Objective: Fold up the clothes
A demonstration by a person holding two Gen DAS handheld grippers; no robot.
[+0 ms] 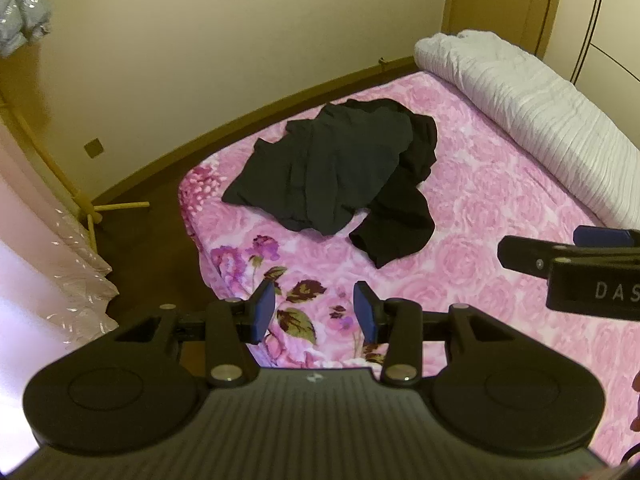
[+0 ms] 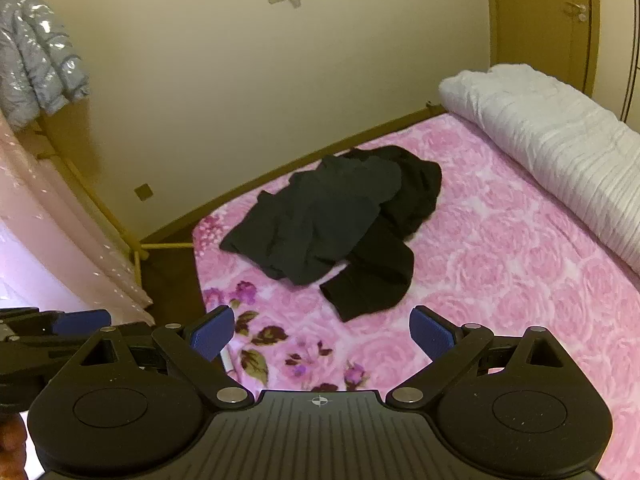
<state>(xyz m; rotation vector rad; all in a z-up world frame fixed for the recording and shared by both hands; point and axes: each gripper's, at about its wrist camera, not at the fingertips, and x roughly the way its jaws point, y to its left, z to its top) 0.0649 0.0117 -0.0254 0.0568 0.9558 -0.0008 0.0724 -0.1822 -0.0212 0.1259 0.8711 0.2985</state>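
A heap of dark clothes (image 1: pixel 336 168) lies crumpled in the middle of the left wrist view, on a bed (image 1: pixel 500 240) covered with a pink rose-print blanket. The heap sits close to the bed's far-left corner, with bare pink blanket all around it and a wide open stretch between it and both tools. A rolled white quilt (image 1: pixel 532 104) runs along the bed's edge at the upper right, well apart from the clothes. The brown floor (image 1: pixel 132 248) shows as a strip at centre left, between the bed's edge and the cream wall (image 1: pixel 240 40).

How many garments make up the heap, and where their edges and sleeves lie, cannot be made out among the dark folds. A silver puffer jacket (image 2: pixel 36 64) at the upper left is cut off by the frame.

The left tool (image 1: pixel 315 312) hovers over the bed's near corner at lower centre, its blue pads spread and nothing between them. The right tool (image 2: pixel 322 336) hovers likewise in its own view, jaws spread wider and holding nothing, short of the clothes.
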